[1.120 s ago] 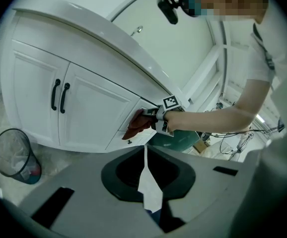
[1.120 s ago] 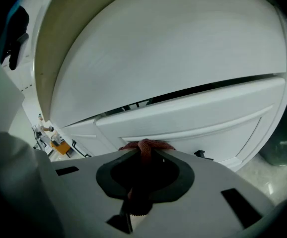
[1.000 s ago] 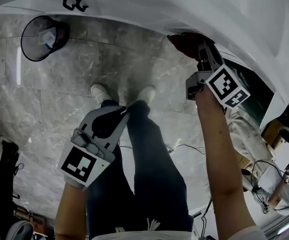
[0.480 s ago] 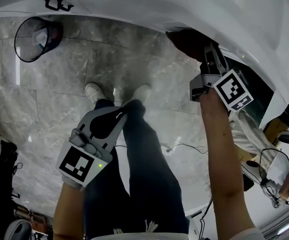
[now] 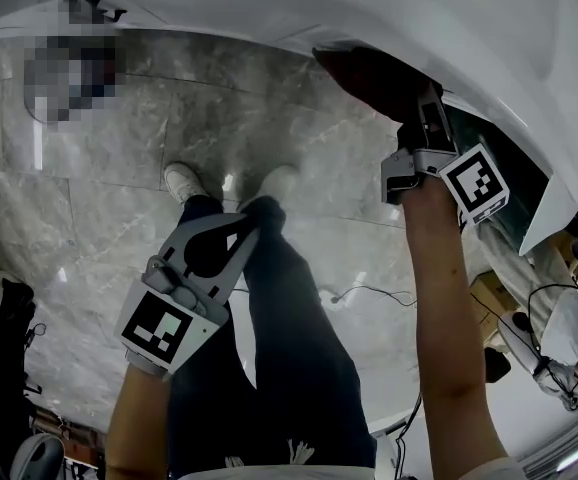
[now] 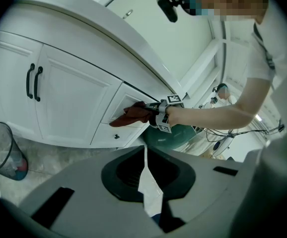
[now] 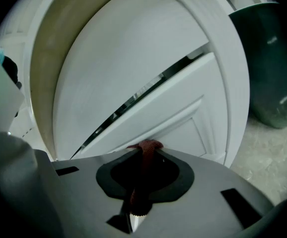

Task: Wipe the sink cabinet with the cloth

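A dark red cloth point(image 5: 367, 78) is pressed against the white sink cabinet point(image 5: 269, 3), on a drawer front point(image 7: 173, 108) below a narrow dark gap. My right gripper point(image 5: 424, 108) is shut on the cloth point(image 7: 144, 150), which bunches up past its jaws and touches the panel. From the left gripper view the cloth point(image 6: 129, 115) and the right gripper point(image 6: 159, 114) show against the cabinet's drawers, right of two doors with black handles point(image 6: 33, 81). My left gripper point(image 5: 241, 233) hangs low over the floor, away from the cabinet, shut with nothing in it.
A mesh wastebasket point(image 6: 2, 151) stands on the grey marble floor point(image 5: 119, 168) left of the cabinet. A dark green bin point(image 7: 270, 58) stands to the right of the drawers. The person's legs and white shoes point(image 5: 184, 180) are below the left gripper. Cables lie on the floor point(image 5: 369, 293).
The right gripper has slid the cloth leftward and upward along the cabinet front. The left gripper has hardly moved.
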`<state>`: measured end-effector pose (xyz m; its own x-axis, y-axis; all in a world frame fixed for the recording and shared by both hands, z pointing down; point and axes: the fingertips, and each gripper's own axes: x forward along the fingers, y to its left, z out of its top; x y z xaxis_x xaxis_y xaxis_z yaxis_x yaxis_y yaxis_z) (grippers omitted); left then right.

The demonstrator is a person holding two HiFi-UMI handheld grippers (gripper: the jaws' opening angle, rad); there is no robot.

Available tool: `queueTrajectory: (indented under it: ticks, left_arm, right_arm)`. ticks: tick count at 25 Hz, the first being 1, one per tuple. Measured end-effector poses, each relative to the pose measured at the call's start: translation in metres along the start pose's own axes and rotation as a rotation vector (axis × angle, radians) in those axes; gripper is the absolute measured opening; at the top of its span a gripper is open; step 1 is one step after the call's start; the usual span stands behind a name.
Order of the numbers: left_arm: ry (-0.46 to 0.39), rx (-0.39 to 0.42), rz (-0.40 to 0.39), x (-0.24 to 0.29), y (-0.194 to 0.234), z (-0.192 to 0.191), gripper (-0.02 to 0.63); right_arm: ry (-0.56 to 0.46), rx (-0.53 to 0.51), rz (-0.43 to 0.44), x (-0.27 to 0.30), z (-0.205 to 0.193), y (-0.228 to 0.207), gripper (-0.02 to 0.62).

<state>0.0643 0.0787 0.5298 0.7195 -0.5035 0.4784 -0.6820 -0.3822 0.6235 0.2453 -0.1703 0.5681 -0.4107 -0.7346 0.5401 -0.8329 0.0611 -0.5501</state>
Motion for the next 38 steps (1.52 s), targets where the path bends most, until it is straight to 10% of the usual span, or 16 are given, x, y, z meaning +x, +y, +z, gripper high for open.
queueTrajectory:
  ticks: [13, 38]
  left_arm:
    - [0.015, -0.005, 0.004, 0.024, -0.017, -0.007, 0.012]
    - [-0.091, -0.115, 0.155, -0.010, 0.017, -0.013, 0.012]
  right_arm:
    - [-0.034, -0.068, -0.094, -0.024, 0.026, -0.057, 0.055]
    - [0.124, -0.133, -0.079, 0.059, -0.057, -0.044, 0.055]
